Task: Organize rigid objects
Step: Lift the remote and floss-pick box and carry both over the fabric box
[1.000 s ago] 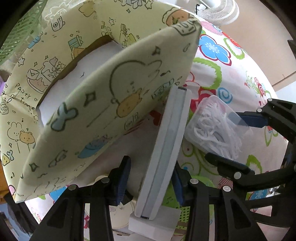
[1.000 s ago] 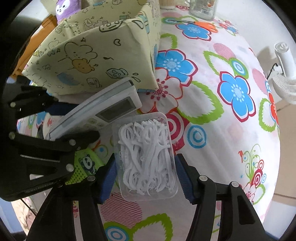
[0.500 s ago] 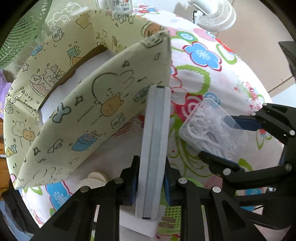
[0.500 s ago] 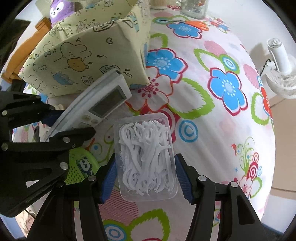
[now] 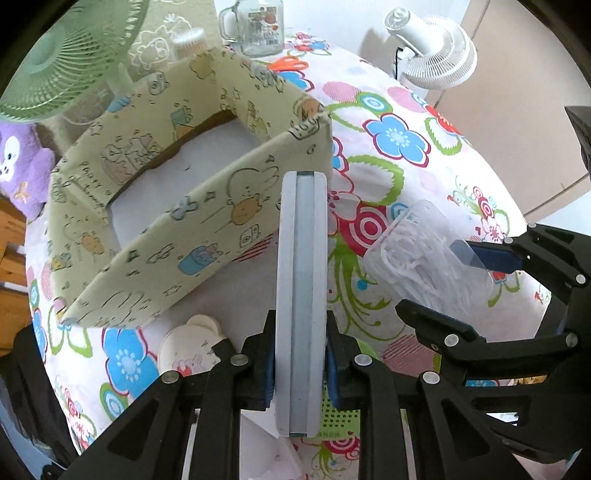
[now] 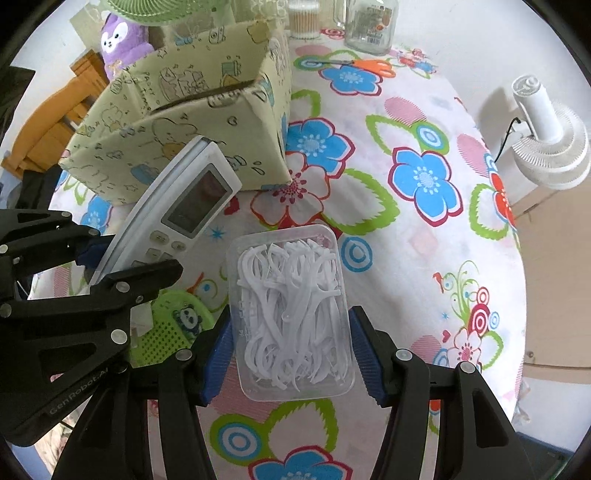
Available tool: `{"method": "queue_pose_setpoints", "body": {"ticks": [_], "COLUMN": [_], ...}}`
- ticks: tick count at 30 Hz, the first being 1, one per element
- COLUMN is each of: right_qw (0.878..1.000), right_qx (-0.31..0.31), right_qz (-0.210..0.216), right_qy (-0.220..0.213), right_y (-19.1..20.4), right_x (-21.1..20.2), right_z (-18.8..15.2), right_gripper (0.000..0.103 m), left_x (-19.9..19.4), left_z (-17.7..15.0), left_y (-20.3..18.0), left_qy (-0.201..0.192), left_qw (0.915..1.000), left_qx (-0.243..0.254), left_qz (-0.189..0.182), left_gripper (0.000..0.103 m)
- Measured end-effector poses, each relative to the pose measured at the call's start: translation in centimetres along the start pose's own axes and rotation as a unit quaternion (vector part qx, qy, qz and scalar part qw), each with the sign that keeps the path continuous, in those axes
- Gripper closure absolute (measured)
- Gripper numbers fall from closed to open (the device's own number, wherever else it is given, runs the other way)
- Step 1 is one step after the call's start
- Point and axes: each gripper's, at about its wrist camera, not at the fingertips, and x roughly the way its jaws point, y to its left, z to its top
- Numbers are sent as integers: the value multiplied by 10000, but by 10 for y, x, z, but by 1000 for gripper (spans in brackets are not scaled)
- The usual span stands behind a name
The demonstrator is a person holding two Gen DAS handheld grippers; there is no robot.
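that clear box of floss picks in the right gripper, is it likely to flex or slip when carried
The clear box of floss picks looks thin-walled, so it may flex under the right gripper pads. Its glossy sides could slip. The loose white picks probably weigh little, so it should carry easily.

remote control [image 5: 301, 295] right of box [image 5: 192, 206] | floss-pick case [image 6: 290, 314] right of remote control | mug [image 5: 258, 26] behind box

Box [image 5: 207, 229] walls beside open interior

Two close, steeply downward wrist views, sharing the patterned box [image 5: 207, 206] [image 6: 207, 122].
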Motion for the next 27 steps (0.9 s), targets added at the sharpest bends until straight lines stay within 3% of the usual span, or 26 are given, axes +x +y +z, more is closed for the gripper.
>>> {"method": "queue_pose_setpoints", "body": {"ticks": [27], "right_qw": [9979], "right_qx": [39], "right_qz": [-41], "right_qy": [-651], "right_y": [49], "right_x": [-87], "right_z": [-2], "right_gripper": [40], "left_x": [-102], "left_z": [-39], "left_y": [23], "left_qy": [-669], "left_qw": [9924], "left_qx": [-913], "left_qz": [473], "left_gripper": [83]}}
